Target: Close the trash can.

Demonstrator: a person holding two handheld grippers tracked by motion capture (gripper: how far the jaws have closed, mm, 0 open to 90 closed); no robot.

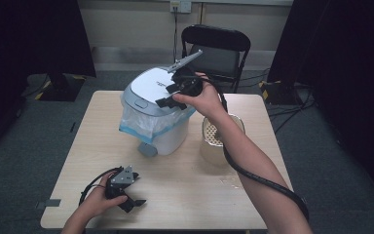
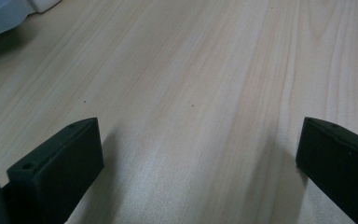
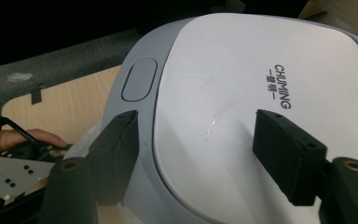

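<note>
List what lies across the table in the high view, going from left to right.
Left claw → grey pedal → white bin with blue liner → right claw → perforated container.

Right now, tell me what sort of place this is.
Probably a recording or test room, not a home: a lone wooden table with a lidded white bin on it, dark curtains on either side, cables on the grey carpet and a folding chair.

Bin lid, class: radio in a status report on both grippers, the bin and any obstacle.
Right gripper open, over the bin lid, nothing gripped. Left gripper open, idle on the table. Bin shut, bag fitted. Beige container beside it, not blocking.
</note>
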